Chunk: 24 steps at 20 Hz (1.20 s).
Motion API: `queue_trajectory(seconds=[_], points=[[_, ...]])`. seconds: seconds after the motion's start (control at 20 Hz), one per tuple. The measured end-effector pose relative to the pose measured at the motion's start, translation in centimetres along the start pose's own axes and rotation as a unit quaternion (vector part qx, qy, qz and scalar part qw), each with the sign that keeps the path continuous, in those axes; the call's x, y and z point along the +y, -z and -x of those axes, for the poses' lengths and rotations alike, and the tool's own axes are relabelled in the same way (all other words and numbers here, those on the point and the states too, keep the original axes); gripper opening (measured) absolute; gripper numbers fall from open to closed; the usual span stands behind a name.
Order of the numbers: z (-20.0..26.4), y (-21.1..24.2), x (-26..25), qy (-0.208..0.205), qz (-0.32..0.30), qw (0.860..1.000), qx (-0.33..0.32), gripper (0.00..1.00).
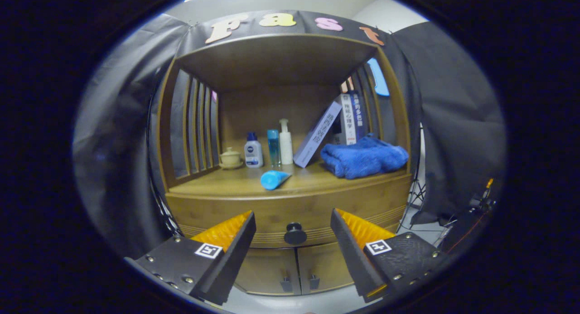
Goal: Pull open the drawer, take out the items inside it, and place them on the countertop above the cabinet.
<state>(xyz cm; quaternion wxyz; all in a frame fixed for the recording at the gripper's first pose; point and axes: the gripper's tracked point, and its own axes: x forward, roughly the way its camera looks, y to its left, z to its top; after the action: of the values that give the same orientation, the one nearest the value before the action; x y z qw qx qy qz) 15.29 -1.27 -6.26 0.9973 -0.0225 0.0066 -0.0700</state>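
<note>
A: Gripper view first. How is the hand-held gripper sitting?

B: It is pointing level at the wooden cabinet, fingers spread wide and gripping nothing. The dark drawer knob is lying between the fingertips, a little beyond them, untouched. The drawer is sitting closed.

A: And counts?

B: On the countertop one blue tube is lying on its side near the front edge. Behind it three bottles are standing upright, beside one small lidded cup. One folded blue towel is resting at the right, with one book leaning and two more books standing behind it. Two small doors are showing below the drawer.
</note>
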Motion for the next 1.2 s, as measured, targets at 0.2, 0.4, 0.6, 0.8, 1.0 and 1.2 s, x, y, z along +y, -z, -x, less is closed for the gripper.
queue_trajectory(seconds=[0.2,0.4,0.6,0.8,1.0,1.2], points=[[5.4,-6.8,0.3,-0.017,-0.001,0.999,-0.029,0.99],[10.2,-11.5,0.5,-0.02,0.007,0.999,-0.045,0.99],[14.6,-14.8,1.5,-0.047,0.02,0.998,-0.048,0.99],[17.4,-15.7,0.9,-0.05,0.026,0.998,-0.036,0.99],[18.8,-14.9,-0.6,-0.037,0.026,0.999,-0.024,0.99],[18.8,-15.3,-0.1,-0.048,0.02,0.998,-0.031,0.99]])
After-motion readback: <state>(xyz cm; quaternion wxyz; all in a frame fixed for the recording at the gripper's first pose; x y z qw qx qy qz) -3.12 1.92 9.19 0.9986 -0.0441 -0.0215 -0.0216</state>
